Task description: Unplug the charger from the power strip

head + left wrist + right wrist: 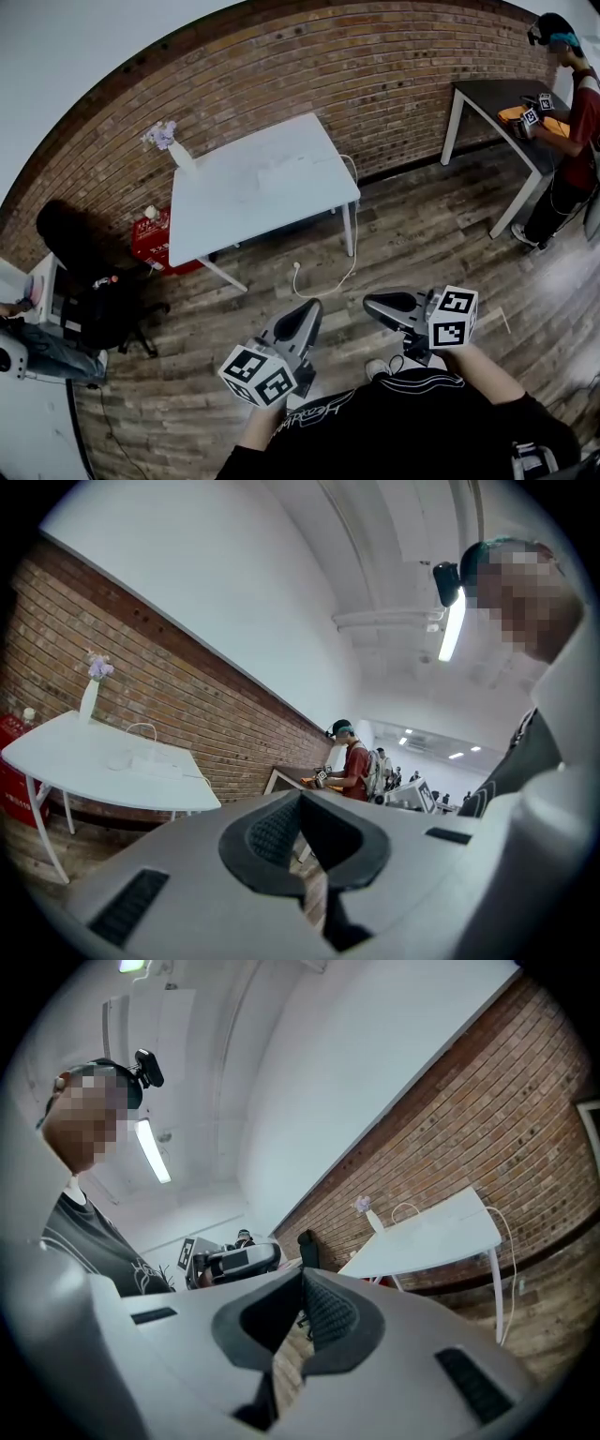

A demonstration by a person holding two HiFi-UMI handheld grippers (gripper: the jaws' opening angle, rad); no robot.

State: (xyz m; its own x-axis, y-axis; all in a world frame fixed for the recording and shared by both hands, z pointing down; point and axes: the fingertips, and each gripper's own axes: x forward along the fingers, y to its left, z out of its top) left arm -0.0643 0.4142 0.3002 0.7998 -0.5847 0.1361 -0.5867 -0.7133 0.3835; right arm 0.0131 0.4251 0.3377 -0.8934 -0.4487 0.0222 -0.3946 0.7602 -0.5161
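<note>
The white table (234,211) stands against the brick wall, well ahead of me. On its top lies a pale power strip (270,174), also seen in the left gripper view (141,759); the charger is too small to make out. A white cable (328,279) hangs from the table's right edge and curls on the floor. My left gripper (309,309) and right gripper (370,302) are held low in front of my body, far from the table. Each has its jaws shut with nothing between them (300,795) (302,1274).
A vase with flowers (171,142) stands at the table's far left corner. A red crate (153,240) and a black chair (98,305) stand to the left. At the right, another person (572,112) works at a dark table (497,94). The floor is wood planks.
</note>
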